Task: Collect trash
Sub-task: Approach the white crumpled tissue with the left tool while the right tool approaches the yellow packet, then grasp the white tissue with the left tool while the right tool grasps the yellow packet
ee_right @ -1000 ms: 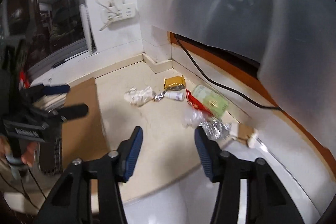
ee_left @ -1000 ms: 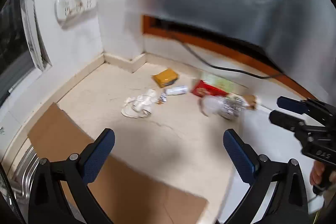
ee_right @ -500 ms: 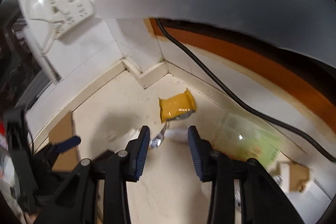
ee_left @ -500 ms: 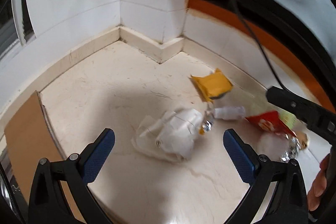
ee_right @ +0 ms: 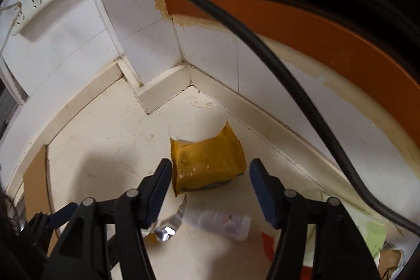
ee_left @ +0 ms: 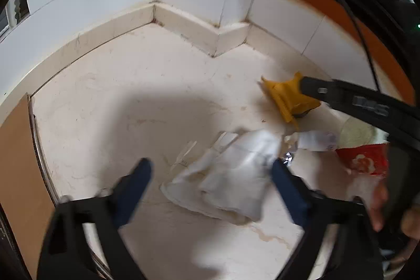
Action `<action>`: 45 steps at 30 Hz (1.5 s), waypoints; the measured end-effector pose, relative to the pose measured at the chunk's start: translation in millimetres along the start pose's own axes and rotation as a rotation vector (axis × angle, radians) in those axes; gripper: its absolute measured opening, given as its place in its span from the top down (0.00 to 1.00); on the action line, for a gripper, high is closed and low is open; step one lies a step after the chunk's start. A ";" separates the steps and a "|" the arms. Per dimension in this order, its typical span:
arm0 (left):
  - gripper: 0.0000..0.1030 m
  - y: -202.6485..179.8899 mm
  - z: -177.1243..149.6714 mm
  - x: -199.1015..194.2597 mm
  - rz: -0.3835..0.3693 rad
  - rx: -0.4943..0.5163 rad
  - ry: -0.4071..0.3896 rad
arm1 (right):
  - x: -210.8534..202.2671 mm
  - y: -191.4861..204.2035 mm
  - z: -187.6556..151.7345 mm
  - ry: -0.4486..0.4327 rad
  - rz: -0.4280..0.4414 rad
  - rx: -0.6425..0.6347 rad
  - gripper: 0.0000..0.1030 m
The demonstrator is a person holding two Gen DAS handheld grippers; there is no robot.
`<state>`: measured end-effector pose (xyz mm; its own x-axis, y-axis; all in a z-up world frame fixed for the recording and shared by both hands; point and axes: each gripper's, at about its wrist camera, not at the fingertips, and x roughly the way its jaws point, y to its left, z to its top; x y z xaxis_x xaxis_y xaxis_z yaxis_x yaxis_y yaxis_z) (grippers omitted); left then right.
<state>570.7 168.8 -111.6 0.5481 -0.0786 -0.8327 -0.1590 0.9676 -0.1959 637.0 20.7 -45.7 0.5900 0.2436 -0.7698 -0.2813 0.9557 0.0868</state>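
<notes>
Right gripper [ee_right: 210, 179] jaws apart, straddling the crinkled yellow foil snack packet [ee_right: 207, 165] lying flat dead ahead on the floor. Left gripper [ee_left: 210, 180] jaws apart around crumpled white paper [ee_left: 231, 175]; packet lies farther, right.

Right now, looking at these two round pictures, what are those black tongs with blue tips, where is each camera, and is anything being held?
No machine here: a person holds a two-finger gripper in each hand, each with a fisheye camera looking along its fingers. The left camera shows the left gripper, open, around crumpled white paper on the floor. The right camera shows the right gripper, open, its fingers either side of a yellow wrapper; a small plastic bottle lies nearer. Nothing is held yet.
</notes>
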 end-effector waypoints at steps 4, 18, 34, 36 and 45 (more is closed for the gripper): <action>0.79 1.8 2.4 -8.3 0.020 -0.015 -0.036 | 16.8 4.7 6.0 0.025 -0.033 -0.010 0.39; 0.26 39.7 5.9 11.3 -0.233 -0.214 0.045 | 22.1 19.0 -21.3 0.096 -0.006 -0.099 0.80; 0.26 -8.2 -8.2 12.7 -0.234 -0.104 0.095 | -43.4 -15.2 -99.6 0.107 0.136 -0.079 0.89; 0.26 -16.8 -11.8 14.6 -0.237 -0.062 0.124 | -51.4 -21.5 -104.6 0.093 0.141 -0.064 0.89; 0.26 -32.9 -27.9 1.9 -0.339 0.040 0.216 | -62.7 -47.9 -109.9 0.069 0.182 0.023 0.91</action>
<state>554.0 130.2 -121.1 0.3784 -0.4390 -0.8149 0.0351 0.8866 -0.4613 530.3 -58.5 -71.2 0.4776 0.4014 -0.7815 -0.3610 0.9006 0.2419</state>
